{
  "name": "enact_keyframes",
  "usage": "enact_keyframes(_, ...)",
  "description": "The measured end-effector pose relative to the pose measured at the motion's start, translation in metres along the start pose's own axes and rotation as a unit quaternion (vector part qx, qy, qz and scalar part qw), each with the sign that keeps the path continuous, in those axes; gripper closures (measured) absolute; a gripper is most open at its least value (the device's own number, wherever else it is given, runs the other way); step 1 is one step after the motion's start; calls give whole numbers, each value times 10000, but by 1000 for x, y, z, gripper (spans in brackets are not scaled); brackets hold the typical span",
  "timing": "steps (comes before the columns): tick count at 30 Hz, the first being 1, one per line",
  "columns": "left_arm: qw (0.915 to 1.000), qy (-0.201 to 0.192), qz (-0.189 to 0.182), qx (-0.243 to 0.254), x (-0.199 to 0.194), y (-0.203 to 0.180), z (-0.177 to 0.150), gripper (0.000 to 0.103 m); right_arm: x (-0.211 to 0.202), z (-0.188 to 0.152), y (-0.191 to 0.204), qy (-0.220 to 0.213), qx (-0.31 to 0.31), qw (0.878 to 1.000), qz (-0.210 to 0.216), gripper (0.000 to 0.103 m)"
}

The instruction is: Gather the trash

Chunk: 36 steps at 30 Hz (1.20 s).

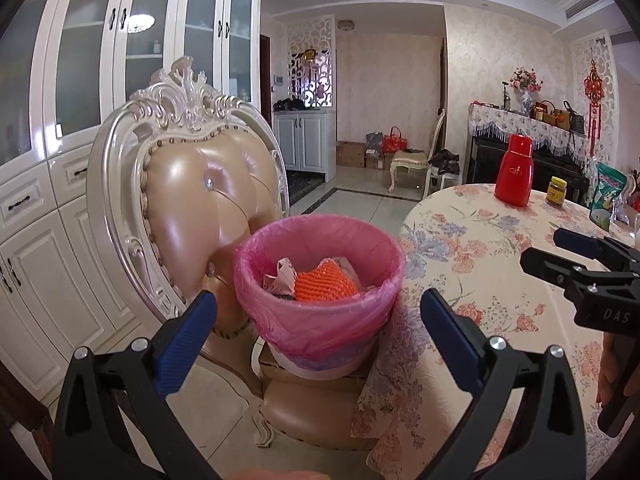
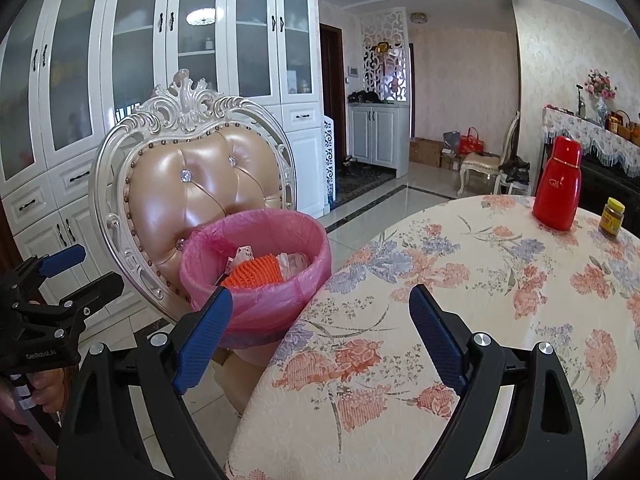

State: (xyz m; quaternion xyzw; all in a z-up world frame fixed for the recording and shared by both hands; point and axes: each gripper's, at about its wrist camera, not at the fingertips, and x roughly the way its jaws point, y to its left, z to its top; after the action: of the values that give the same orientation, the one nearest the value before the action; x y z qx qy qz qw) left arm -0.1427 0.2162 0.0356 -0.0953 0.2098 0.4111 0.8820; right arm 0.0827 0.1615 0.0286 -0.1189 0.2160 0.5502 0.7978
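A trash bin with a pink liner (image 1: 320, 312) stands on the seat of an ornate chair (image 1: 192, 200) beside the table; it also shows in the right wrist view (image 2: 256, 276). Inside lie an orange foam net (image 1: 325, 282) and crumpled paper (image 1: 282, 276). My left gripper (image 1: 320, 328) is open and empty, just in front of the bin. My right gripper (image 2: 320, 328) is open and empty, over the table's edge right of the bin. Each gripper shows in the other's view: the right one (image 1: 560, 252) and the left one (image 2: 80, 268).
The round table with a floral cloth (image 2: 480, 280) holds a red thermos (image 2: 558, 184), a yellow-lidded jar (image 2: 612, 216) and a green snack bag (image 1: 608, 196). White cabinets (image 1: 48, 200) line the left wall. A second chair (image 1: 416, 156) stands far back.
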Motion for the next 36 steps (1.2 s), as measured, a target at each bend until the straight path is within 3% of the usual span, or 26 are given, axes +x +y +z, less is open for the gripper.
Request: enact_keyframes(36,9999,48,95,44,1,2,-6,5,4,-5,3,73,-44,10000,30,19)
